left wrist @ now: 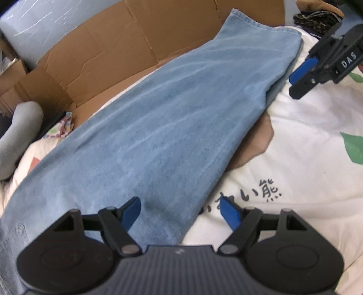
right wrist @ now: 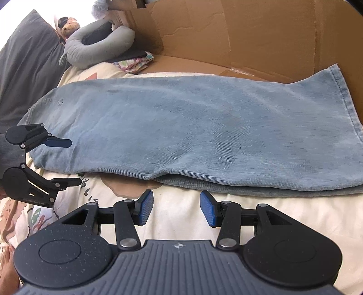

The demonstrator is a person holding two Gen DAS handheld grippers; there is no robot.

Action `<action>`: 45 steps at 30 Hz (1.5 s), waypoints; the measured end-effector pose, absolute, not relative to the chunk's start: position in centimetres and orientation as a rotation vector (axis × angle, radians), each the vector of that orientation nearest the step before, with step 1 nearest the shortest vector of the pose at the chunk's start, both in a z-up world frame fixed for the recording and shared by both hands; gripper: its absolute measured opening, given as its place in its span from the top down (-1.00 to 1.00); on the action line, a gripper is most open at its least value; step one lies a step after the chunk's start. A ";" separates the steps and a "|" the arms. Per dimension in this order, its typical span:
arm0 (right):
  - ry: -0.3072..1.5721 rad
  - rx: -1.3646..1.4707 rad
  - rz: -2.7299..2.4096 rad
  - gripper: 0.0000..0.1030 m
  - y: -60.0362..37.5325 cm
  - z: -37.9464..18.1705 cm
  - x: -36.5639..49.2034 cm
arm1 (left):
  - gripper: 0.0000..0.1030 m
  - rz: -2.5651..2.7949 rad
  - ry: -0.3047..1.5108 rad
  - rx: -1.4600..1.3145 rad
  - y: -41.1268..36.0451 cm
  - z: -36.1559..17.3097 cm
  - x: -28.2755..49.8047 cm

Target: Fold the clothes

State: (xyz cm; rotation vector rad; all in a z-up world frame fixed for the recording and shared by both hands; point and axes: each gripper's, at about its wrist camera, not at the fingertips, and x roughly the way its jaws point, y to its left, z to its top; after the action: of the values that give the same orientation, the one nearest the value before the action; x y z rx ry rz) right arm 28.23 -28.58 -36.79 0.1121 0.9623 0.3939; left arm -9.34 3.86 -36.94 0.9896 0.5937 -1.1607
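Observation:
Light-blue jeans (left wrist: 172,118), folded lengthwise with one leg on the other, lie flat on a white printed bed cover (left wrist: 306,158). At the waist end my left gripper (left wrist: 181,211) stands open, one pad over the denim and the other over the cover beside the jeans' near edge. In the right wrist view the jeans (right wrist: 181,127) stretch from side to side, and the left gripper (right wrist: 68,162) straddles their near edge at the left. My right gripper (right wrist: 177,206) is open just short of that edge, over bare cover, holding nothing. It also shows as the right gripper (left wrist: 295,82) near the hem.
Flattened brown cardboard (right wrist: 249,34) stands along the far side of the bed. A grey neck pillow (right wrist: 95,47), a dark pillow (right wrist: 27,68) and a patterned cloth (right wrist: 136,62) lie beyond the waist end. Dark clothing (left wrist: 315,18) sits past the hem.

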 end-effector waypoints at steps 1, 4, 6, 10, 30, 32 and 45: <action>0.966 0.108 0.396 -0.02 -28.4 -36.9 28.3 | -0.53 -1.157 0.589 0.986 4.0 -37.0 -9.3; 0.972 0.103 0.400 -0.02 -27.8 -37.2 28.5 | -0.53 -1.147 0.588 0.959 3.9 -37.6 -9.0; 0.974 0.102 0.403 -0.02 -27.5 -37.5 28.7 | -0.53 -1.143 0.590 0.933 3.9 -37.9 -8.8; 0.979 0.098 0.410 -0.02 -26.8 -37.8 29.0 | -0.61 -1.137 0.576 0.891 4.3 -38.2 -8.7; 0.927 0.090 0.498 -0.02 -23.0 -36.9 30.8 | -0.59 -1.079 0.551 0.681 4.9 -34.4 -5.7; 0.910 0.104 0.498 -0.02 -22.8 -36.4 31.2 | -0.58 -1.066 0.553 0.672 4.6 -34.1 -5.5; 0.976 0.171 0.377 -0.01 -22.9 -38.5 33.6 | -0.53 -1.048 0.544 0.650 4.1 -33.3 -5.2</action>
State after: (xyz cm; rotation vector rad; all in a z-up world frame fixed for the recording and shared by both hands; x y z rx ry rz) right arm 33.59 -22.89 -38.54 0.1709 0.9757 0.3774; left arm -5.15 4.06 -33.30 0.6496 0.5436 -1.0479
